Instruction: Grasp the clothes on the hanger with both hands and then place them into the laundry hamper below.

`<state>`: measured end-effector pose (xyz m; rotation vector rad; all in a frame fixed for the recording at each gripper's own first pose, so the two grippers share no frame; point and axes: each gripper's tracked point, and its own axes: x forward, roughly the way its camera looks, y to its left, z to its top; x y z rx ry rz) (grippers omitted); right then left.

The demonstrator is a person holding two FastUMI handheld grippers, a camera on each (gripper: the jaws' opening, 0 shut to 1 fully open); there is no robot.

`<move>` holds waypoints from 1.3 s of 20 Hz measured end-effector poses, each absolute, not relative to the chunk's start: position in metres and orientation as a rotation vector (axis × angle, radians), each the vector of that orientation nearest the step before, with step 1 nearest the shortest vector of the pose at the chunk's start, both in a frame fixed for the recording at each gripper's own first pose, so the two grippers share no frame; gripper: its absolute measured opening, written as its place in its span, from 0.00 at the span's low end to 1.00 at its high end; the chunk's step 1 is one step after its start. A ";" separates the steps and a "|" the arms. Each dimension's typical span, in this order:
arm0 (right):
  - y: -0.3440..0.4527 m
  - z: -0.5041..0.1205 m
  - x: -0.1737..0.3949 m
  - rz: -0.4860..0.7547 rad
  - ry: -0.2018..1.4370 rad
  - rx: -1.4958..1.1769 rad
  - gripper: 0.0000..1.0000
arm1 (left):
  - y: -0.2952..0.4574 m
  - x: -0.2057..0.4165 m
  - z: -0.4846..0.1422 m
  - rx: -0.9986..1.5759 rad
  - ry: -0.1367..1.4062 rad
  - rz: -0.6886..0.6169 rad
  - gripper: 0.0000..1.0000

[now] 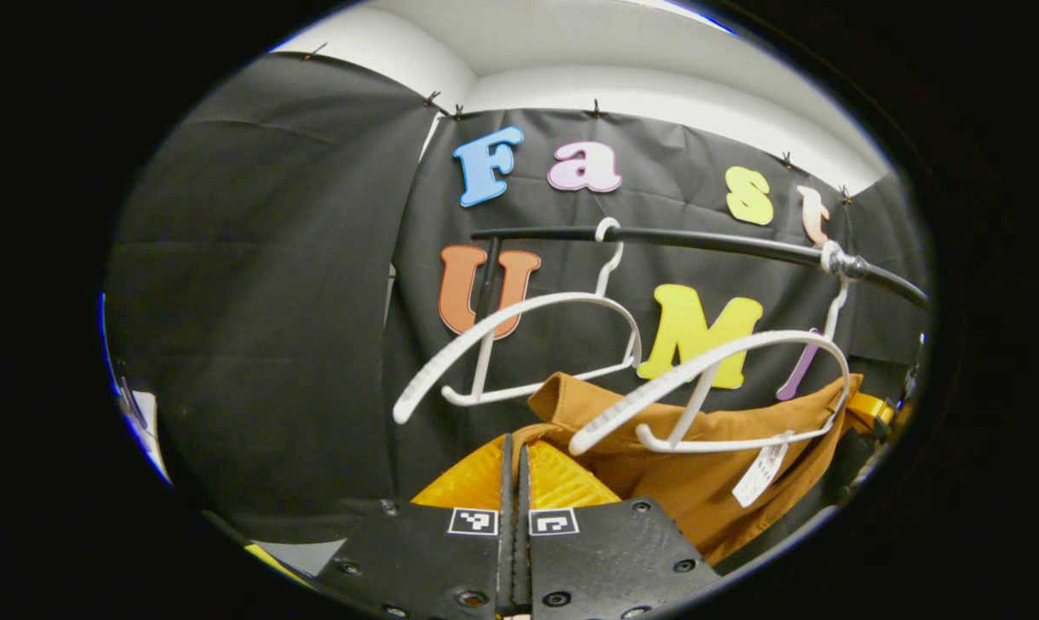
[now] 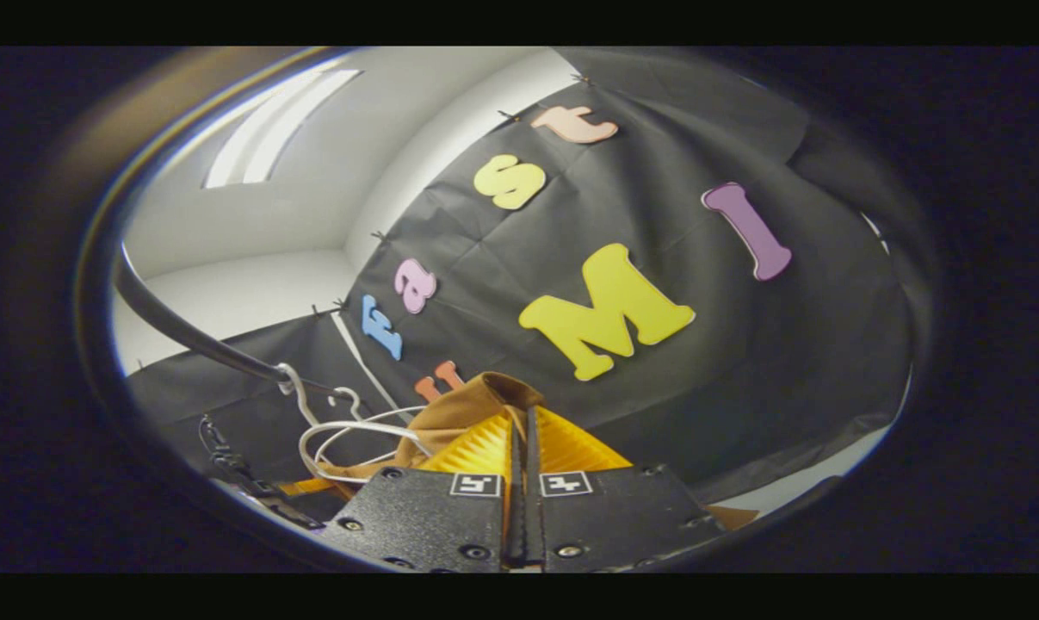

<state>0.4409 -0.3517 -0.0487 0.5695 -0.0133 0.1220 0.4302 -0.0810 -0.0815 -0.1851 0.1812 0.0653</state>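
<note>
Right now your left gripper has its two fingers drawn together, and a fold of the brown garment runs up against them from the right; you cannot tell from the left gripper view whether cloth is actually nipped between them. The garment lies below and in front of the black rail, stretched with its long axis running from your left gripper's tips out toward the right end of the rail, its upper edge rising from left to right. A white tag dangles from it near the right side.

Two white hangers hook over the rail: the left hanger is bare and tilts down to the left, and the right hanger sits just in front of the garment's upper edge, also tilted down to the left.

In the right gripper view, your right gripper likewise has its fingers pressed together, with a peak of the brown cloth bunched right at the tips and pointing upward. Whether the fabric is pinched there is not clear. The hangers and the rail lie off to its left.
</note>
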 end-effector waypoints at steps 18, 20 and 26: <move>-0.345 -0.145 0.383 0.043 0.183 0.563 0.03 | -0.140 0.393 -0.144 -0.139 0.304 -0.047 0.05; -0.336 -0.146 0.380 0.058 0.197 0.542 0.02 | -0.143 0.392 -0.142 -0.134 0.307 -0.052 0.05; -0.311 -0.129 0.370 0.089 0.191 0.482 0.03 | -0.152 0.384 -0.126 -0.140 0.287 -0.079 0.05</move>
